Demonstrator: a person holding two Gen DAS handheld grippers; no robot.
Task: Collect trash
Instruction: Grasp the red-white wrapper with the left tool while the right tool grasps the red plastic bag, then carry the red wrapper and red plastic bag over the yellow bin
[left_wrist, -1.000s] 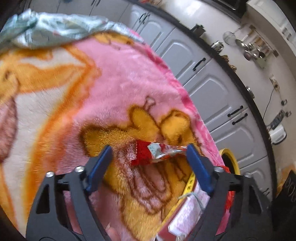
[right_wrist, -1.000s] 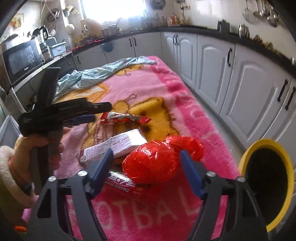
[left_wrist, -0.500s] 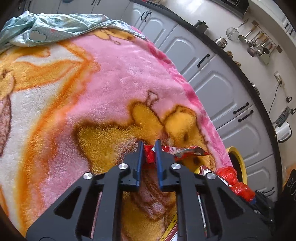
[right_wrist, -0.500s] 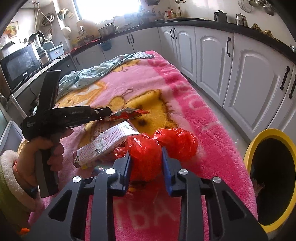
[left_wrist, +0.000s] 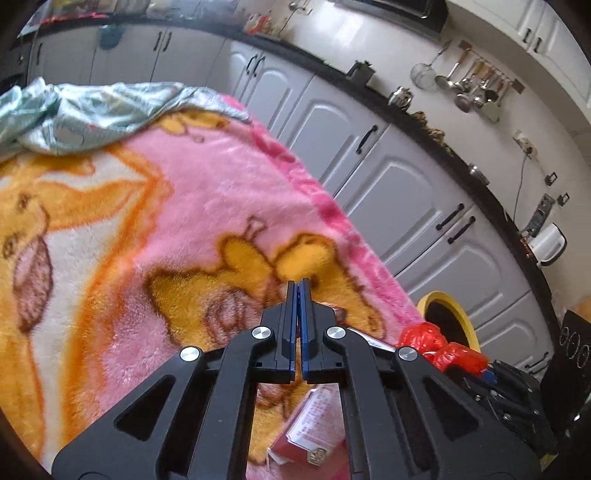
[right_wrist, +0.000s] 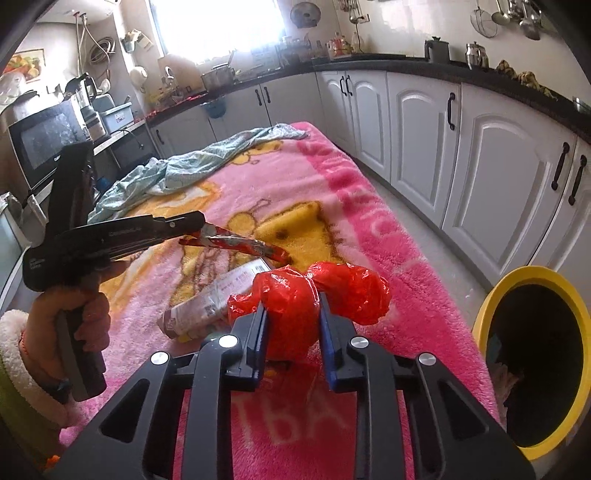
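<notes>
My right gripper (right_wrist: 291, 317) is shut on a crumpled red plastic bag (right_wrist: 310, 295) and holds it above the pink blanket (right_wrist: 295, 177); the bag also shows in the left wrist view (left_wrist: 439, 347). My left gripper (left_wrist: 299, 286) is shut on a thin red snack wrapper (right_wrist: 236, 245), which hangs from its tips in the right wrist view; in the left wrist view the wrapper is hidden behind the closed jaws. A yellow-rimmed bin (right_wrist: 532, 354) stands on the floor at the blanket's right edge, also seen in the left wrist view (left_wrist: 450, 317).
A flat red-and-white packet (right_wrist: 218, 295) lies on the blanket below the wrapper, also in the left wrist view (left_wrist: 314, 421). A light green cloth (right_wrist: 192, 166) is bunched at the far end. White cabinets (right_wrist: 480, 155) line the right side.
Both grippers closed, the left on the wrapper and the right on the red bag, and both lifted their loads off the blanket.
</notes>
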